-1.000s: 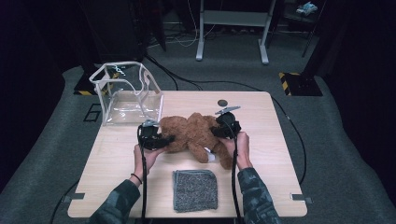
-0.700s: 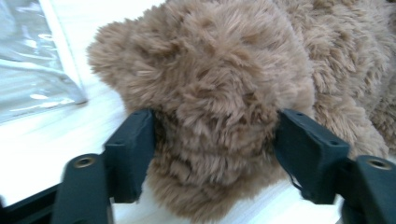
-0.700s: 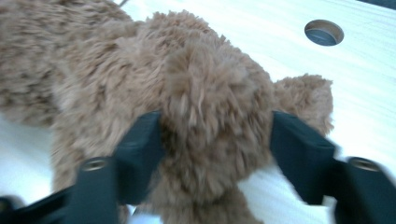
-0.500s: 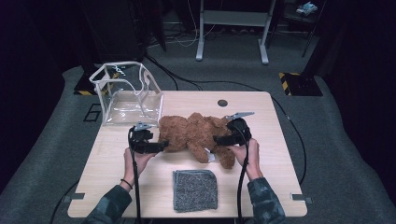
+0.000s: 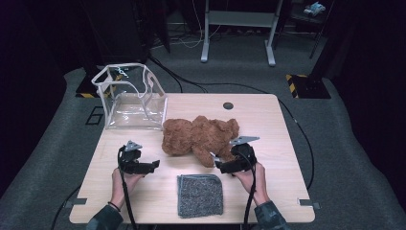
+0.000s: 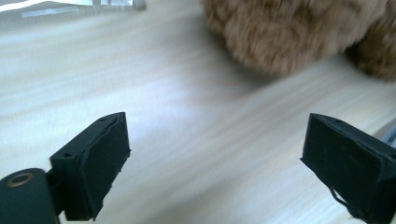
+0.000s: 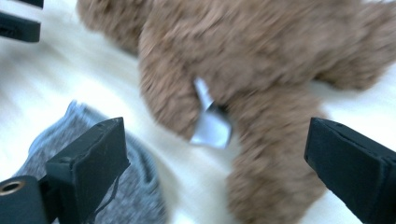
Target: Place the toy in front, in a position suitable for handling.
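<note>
Teddy (image 5: pixel 198 136) lying mid-desk (image 5: pixel 282 143), soft, light and squashy by the look of the plush, probably best pinched at a limb or the thick body fur, not the white tag (image 7: pixel 211 122) near the leg. Left tool (image 5: pixel 154 164) spread and empty, near-left of the teddy and apart from it; right tool (image 5: pixel 216 161) spread and empty, just beside the near leg. Grey cloth (image 5: pixel 200 194) on the near edge between the hands, clear bag (image 5: pixel 130 98) far left just beside the teddy; nothing blocking either approach.
</note>
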`<state>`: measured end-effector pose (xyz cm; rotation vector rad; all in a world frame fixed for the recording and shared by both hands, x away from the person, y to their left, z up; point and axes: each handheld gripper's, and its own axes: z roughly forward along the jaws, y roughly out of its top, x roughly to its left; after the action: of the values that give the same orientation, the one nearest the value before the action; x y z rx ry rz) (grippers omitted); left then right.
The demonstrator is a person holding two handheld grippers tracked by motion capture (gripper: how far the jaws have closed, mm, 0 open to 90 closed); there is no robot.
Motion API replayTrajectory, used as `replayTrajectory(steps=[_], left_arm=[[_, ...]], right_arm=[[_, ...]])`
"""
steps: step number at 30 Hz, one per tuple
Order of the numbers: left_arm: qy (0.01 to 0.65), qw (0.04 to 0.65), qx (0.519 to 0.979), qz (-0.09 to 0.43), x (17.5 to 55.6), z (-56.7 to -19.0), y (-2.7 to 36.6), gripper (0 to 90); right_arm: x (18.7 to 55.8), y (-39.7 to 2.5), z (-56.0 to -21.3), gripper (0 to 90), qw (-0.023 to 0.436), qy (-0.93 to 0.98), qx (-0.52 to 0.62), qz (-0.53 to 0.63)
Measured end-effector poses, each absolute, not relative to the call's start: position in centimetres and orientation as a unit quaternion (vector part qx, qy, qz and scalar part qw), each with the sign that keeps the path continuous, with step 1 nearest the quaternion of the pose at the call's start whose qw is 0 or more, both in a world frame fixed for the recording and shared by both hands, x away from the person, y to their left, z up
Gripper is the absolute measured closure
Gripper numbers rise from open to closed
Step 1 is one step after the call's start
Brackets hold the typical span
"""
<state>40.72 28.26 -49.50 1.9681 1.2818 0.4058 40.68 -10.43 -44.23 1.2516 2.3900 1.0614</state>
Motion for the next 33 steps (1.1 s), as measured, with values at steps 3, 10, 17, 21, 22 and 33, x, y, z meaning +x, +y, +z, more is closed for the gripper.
replayTrajectory(steps=[3,10,17,21,22,33], left_arm=[[0.496,0.353,0.776,0.162,39.9,-50.4,28.3,4.6],[0.493,0.336,0.783,0.175,39.1,-51.7,28.5,0.5],[0.490,0.328,0.783,0.201,38.7,-53.0,28.2,0.0],[0.483,0.329,0.785,0.208,38.6,-53.1,28.2,0.0],[0.487,0.333,0.780,0.210,38.5,-53.2,28.1,0.0],[0.486,0.332,0.780,0.211,38.5,-53.2,28.1,0.0]], right_arm=[[39.4,-9.7,-45.1,4.4,0.117,0.826,0.415,0.363],[36.2,-7.5,-46.7,2.6,0.108,0.844,0.383,0.358],[34.7,-4.7,-48.5,3.8,0.101,0.866,0.350,0.342],[34.2,-3.2,-49.4,5.5,0.093,0.877,0.339,0.327],[34.2,-2.9,-49.6,5.6,0.092,0.880,0.337,0.323],[33.9,-1.9,-51.3,13.6,0.107,0.891,0.328,0.294]])
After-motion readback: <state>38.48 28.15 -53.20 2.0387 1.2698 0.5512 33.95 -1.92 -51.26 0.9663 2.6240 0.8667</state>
